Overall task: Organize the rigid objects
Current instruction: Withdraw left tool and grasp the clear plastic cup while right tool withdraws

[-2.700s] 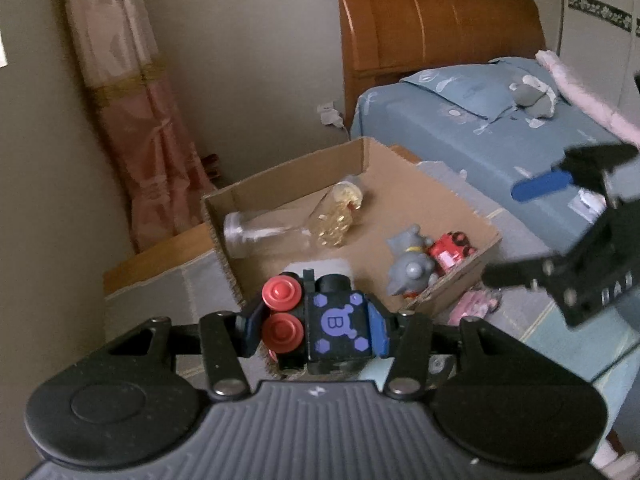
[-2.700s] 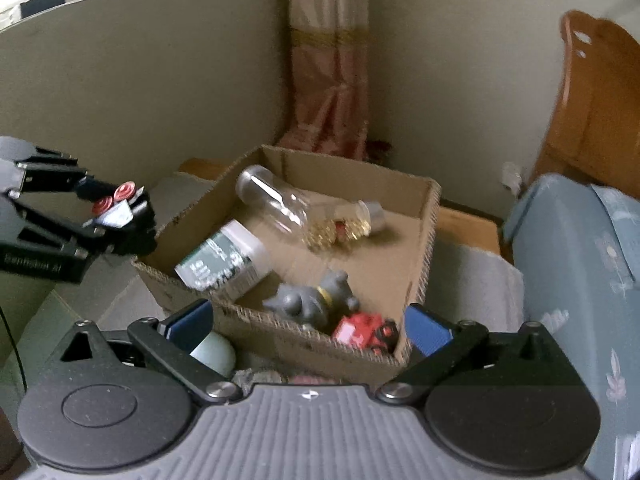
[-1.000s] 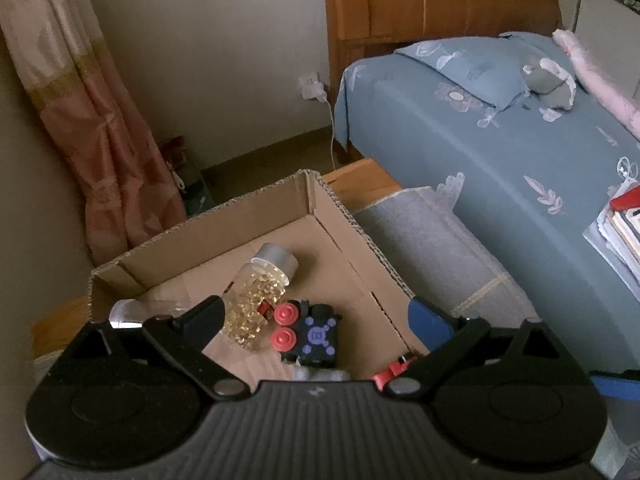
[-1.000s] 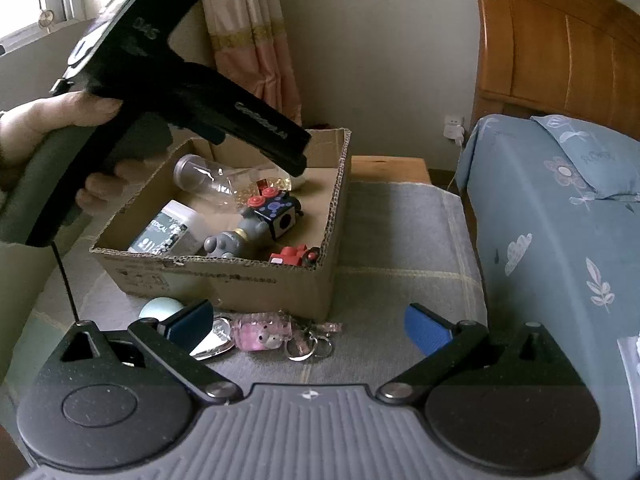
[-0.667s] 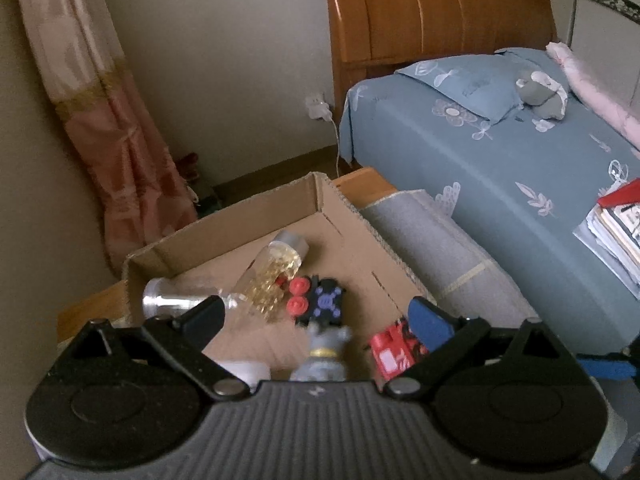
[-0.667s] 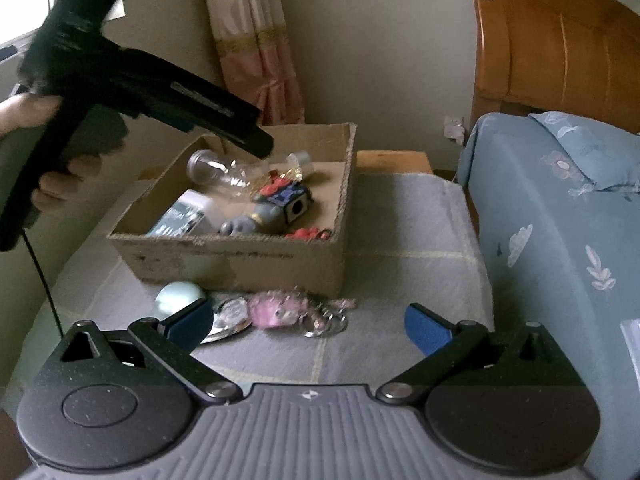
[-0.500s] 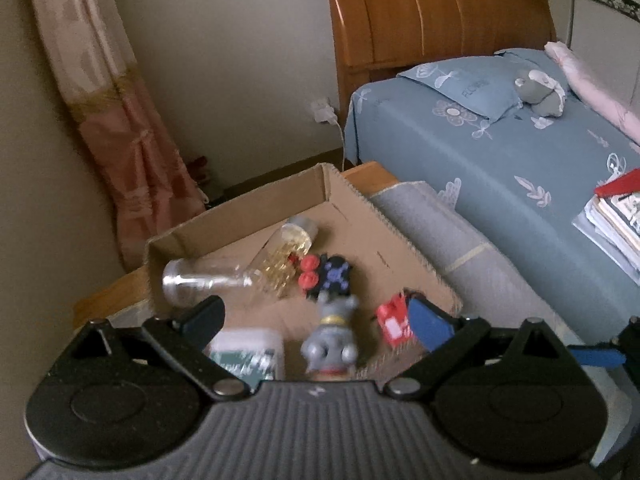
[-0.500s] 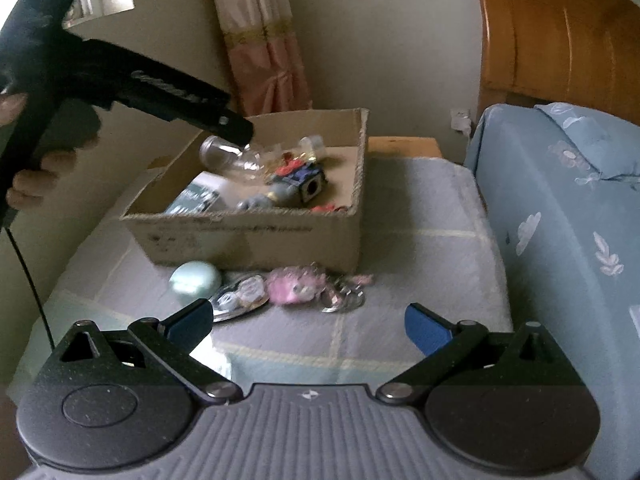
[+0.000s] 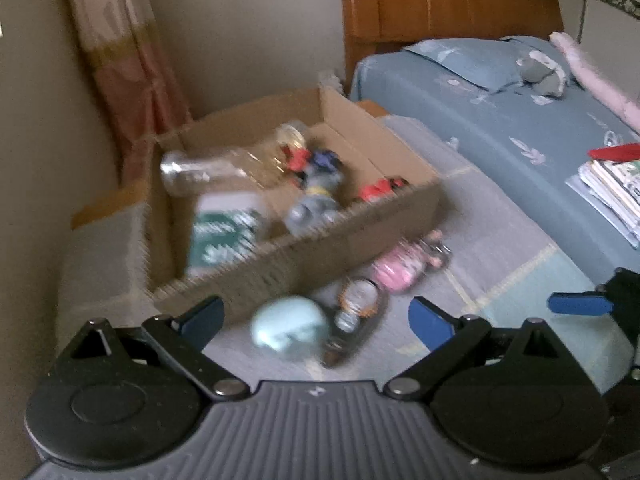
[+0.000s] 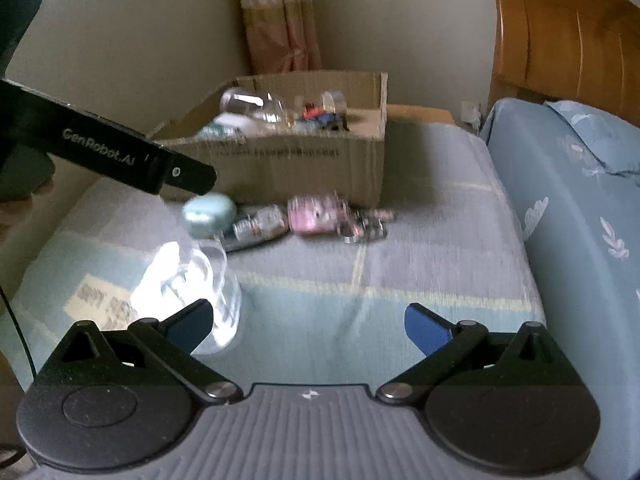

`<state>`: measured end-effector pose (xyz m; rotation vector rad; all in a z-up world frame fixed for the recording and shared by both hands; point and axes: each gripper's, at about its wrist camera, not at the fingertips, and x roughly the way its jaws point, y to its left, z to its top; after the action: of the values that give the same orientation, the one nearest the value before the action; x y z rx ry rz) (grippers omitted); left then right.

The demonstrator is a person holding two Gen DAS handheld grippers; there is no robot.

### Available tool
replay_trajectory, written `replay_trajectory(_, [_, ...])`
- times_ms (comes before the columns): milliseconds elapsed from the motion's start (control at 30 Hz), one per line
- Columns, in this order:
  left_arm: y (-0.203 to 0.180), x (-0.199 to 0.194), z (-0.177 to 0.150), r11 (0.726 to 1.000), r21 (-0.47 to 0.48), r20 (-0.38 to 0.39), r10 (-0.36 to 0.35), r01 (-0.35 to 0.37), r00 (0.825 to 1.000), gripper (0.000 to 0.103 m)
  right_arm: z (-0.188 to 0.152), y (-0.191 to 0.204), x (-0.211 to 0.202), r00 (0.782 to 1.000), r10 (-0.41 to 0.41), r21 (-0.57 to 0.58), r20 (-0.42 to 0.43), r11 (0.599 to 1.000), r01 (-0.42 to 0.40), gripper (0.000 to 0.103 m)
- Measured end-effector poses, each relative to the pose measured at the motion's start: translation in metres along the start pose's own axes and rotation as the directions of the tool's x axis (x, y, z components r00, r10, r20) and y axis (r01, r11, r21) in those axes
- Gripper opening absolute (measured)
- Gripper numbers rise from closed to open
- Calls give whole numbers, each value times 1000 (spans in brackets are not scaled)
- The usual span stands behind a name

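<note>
A cardboard box (image 9: pixel 360 232) (image 10: pixel 304 160) on the cloth-covered table holds a clear bottle (image 9: pixel 208 168), a green-labelled white jar (image 9: pixel 224 228), a grey figurine (image 9: pixel 316 200), a black toy with red knobs (image 9: pixel 316 158) and a red toy car (image 9: pixel 380 190). In front of the box lie a pale blue egg-shaped object (image 9: pixel 290 328) (image 10: pixel 209 210), a dark flat item (image 9: pixel 356 312) and a pink keychain (image 9: pixel 400 268) (image 10: pixel 316 208). My left gripper (image 9: pixel 314 318) is open and empty, just above the pale blue object. My right gripper (image 10: pixel 308 326) is open and empty; a clear glass (image 10: pixel 200 280) stands by its left finger.
A bed with blue bedding (image 9: pixel 500 112) (image 10: pixel 580 208) runs along the right, with books (image 9: pixel 612 188) on it. A wooden headboard (image 9: pixel 440 12) and a curtain (image 9: pixel 124 72) stand behind. The left tool's body (image 10: pixel 112 156) crosses the right wrist view.
My left gripper let go of the black toy in the box, opened, and drew back toward the items in front of the box. My right gripper also backed away from the box.
</note>
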<state>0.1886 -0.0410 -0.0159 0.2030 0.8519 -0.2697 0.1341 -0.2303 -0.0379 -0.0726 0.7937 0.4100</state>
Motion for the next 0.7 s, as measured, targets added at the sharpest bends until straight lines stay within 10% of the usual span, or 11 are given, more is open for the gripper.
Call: replay_trajectory(700, [-17,14,-62,997,-18,-49,74,-75,996,99,-26,-27,13,996,-41,64,-80,997,47,103])
